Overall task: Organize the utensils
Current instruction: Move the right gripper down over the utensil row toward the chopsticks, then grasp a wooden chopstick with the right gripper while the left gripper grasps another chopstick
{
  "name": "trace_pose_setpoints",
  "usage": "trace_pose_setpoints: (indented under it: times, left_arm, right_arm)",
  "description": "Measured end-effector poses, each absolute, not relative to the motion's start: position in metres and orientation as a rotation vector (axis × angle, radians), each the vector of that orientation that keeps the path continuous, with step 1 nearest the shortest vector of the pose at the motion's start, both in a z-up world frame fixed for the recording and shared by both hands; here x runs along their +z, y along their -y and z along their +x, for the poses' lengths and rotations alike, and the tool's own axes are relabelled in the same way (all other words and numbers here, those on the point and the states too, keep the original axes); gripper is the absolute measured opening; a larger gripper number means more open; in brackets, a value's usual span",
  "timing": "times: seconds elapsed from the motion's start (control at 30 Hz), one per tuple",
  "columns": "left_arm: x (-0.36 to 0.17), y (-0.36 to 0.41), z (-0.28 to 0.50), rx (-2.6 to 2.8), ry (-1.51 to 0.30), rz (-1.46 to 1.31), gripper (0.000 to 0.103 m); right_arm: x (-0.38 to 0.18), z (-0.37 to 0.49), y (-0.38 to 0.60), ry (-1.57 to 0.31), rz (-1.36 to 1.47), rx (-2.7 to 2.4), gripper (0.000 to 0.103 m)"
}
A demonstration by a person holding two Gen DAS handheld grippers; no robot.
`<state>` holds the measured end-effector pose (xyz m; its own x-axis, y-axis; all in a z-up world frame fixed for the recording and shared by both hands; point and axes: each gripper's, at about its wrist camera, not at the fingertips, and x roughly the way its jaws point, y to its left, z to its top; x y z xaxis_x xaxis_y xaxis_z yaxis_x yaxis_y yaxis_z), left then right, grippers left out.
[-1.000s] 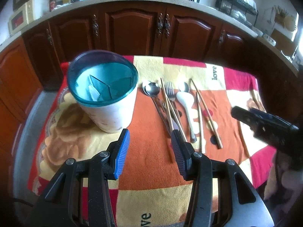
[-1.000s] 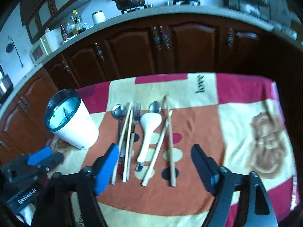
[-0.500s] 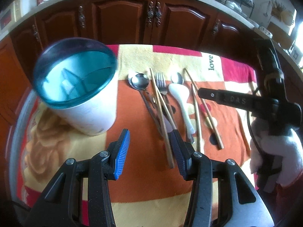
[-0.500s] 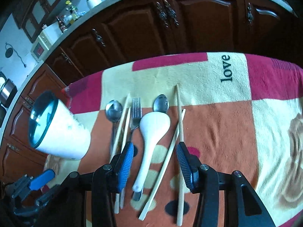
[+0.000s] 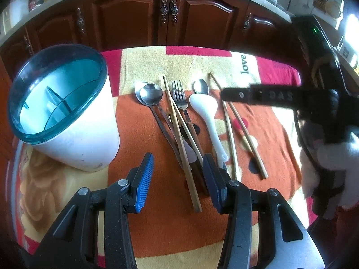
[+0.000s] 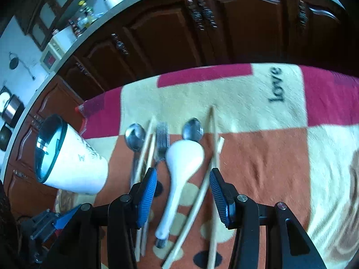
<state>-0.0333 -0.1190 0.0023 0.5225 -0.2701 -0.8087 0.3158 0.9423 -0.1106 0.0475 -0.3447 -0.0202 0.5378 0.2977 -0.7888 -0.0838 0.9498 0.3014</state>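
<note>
A white utensil holder with a teal divided rim (image 5: 65,112) (image 6: 67,163) stands at the left of the patterned cloth. Beside it lie metal spoons (image 5: 151,95), a fork (image 5: 179,95), a white plastic spoon (image 5: 206,114) (image 6: 181,168) and two pairs of wooden chopsticks (image 5: 179,134) (image 5: 242,125). My left gripper (image 5: 178,179) is open and empty, low over the handle ends of the left chopsticks. My right gripper (image 6: 182,190) is open, straddling the white spoon's handle from above; it also shows in the left wrist view (image 5: 258,95).
The table is covered by a red, orange and cream cloth (image 5: 170,224) with "love" printed on it. Dark wooden cabinets (image 5: 170,15) stand close behind the table. A counter with bottles and appliances (image 6: 74,29) runs above them.
My right gripper has moved forward and down over the utensils and its jaws have narrowed. My left gripper has moved closer to the holder and the chopstick ends.
</note>
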Motion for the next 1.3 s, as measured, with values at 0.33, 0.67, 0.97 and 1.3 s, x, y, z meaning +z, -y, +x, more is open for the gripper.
trace_pose_setpoints:
  times: [0.33, 0.67, 0.97, 1.3]
  left_arm:
    - [-0.007, 0.124, -0.019, -0.318, -0.978, 0.018, 0.045]
    - [-0.007, 0.113, -0.036, -0.307, -0.989, -0.001, 0.045]
    - [-0.006, 0.106, -0.039, -0.296, -0.992, -0.019, 0.045]
    - [-0.006, 0.107, -0.035, -0.283, -1.0, -0.03, 0.045]
  right_arm:
    - [-0.042, 0.08, 0.353, -1.047, 0.279, 0.238, 0.042]
    - [-0.048, 0.113, 0.274, -1.085, 0.08, 0.381, 0.042]
    - [-0.068, 0.116, 0.238, -1.098, -0.085, 0.352, 0.045]
    - [-0.075, 0.095, 0.271, -1.09, -0.187, 0.29, 0.046]
